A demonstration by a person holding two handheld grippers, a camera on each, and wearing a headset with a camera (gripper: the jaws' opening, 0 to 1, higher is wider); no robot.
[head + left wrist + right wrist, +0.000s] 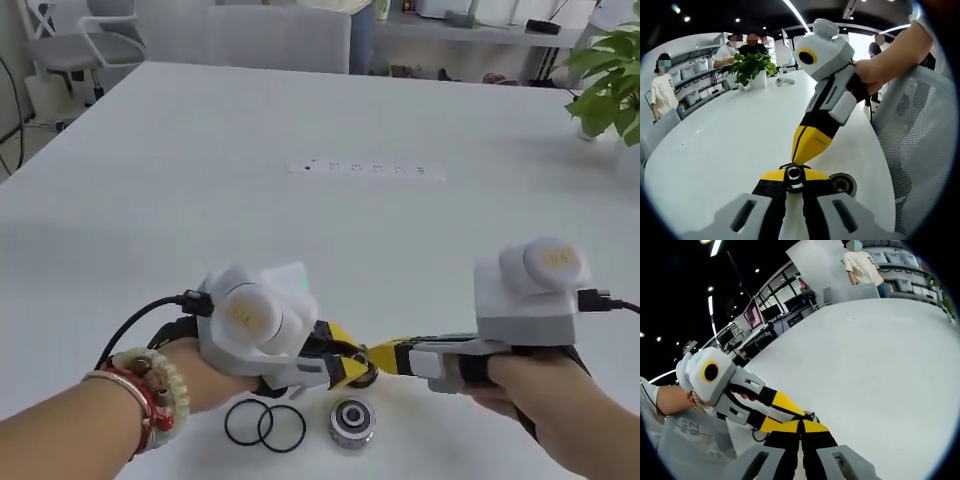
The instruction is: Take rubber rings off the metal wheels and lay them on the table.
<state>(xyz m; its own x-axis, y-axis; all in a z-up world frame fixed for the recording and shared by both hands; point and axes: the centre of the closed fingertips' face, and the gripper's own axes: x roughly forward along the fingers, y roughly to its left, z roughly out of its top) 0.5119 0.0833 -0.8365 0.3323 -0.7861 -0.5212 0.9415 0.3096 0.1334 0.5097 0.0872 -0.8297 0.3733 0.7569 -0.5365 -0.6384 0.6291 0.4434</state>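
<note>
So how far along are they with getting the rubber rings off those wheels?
Two rubber rings already lie on the table. In hand: the left gripper clamps a small wheel while the right gripper pinches at its edge. A second wheel waits on the table; whether it carries a ring is unclear.

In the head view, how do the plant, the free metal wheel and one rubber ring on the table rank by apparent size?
1. Plant, though cut by the frame edge and farther away.
2 and 3. Rubber ring and free metal wheel: about alike, so I do not rank them.
</note>
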